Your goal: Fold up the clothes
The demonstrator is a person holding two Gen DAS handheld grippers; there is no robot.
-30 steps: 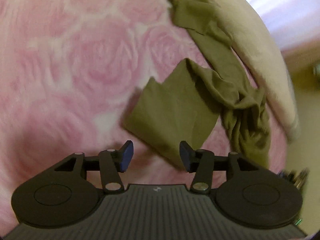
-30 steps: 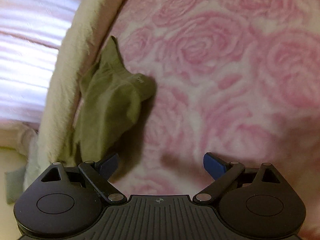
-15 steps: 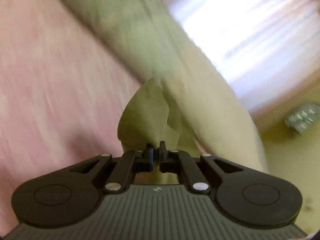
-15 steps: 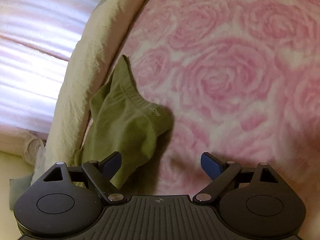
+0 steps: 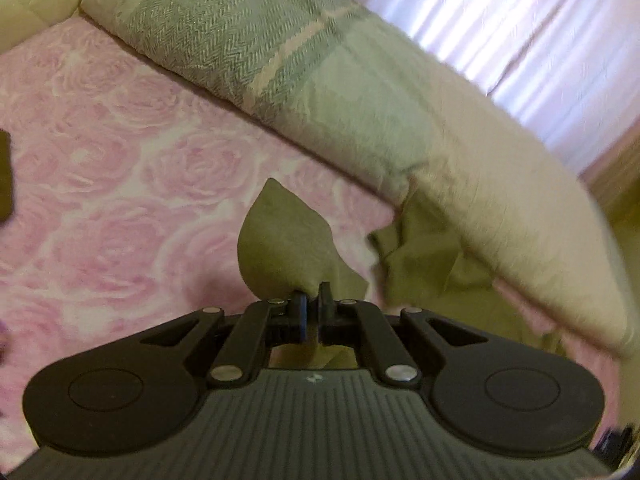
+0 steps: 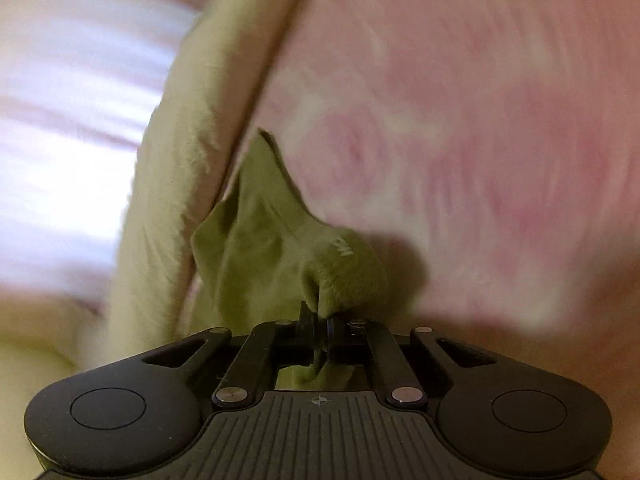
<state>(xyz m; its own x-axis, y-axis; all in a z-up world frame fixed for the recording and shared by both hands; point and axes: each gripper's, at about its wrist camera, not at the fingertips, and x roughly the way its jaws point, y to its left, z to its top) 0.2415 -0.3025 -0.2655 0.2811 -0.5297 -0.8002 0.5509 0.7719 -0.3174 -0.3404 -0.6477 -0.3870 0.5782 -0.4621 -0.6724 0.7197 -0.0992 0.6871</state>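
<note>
The left gripper (image 5: 311, 312) has its jaws drawn in to a narrow gap and pinching a corner of the olive-green garment (image 5: 284, 248), which rises in a rounded, leaf-shaped flap toward 12 o'clock from the jaws. More of the same cloth lies crumpled at about 2 o'clock from the gripper, tucked against the edge of a long beige pillow (image 5: 480, 168) that runs diagonally from 11 o'clock to 4 o'clock. A grey herringbone blanket (image 5: 224, 28) with a pale stripe lies over the pillow's far end. Beneath everything is the bed's pink rose-patterned bedspread (image 5: 112, 168), filling the 9 o'clock side. A striped pinkish-white curtain (image 5: 520, 28) fills the 1 o'clock corner.

In the right wrist view, which is heavily blurred, the right gripper (image 6: 323, 330) is also closed tight on the garment (image 6: 272, 240), with a bunched fold carrying small pale lettering standing just above the jaws at 12 to 1 o'clock. The cloth stretches away toward 11 o'clock, ending in a point beside the beige pillow (image 6: 188, 184). The bedspread (image 6: 460, 120) appears to cover the whole 3 o'clock side, though its pattern is smeared.
</note>
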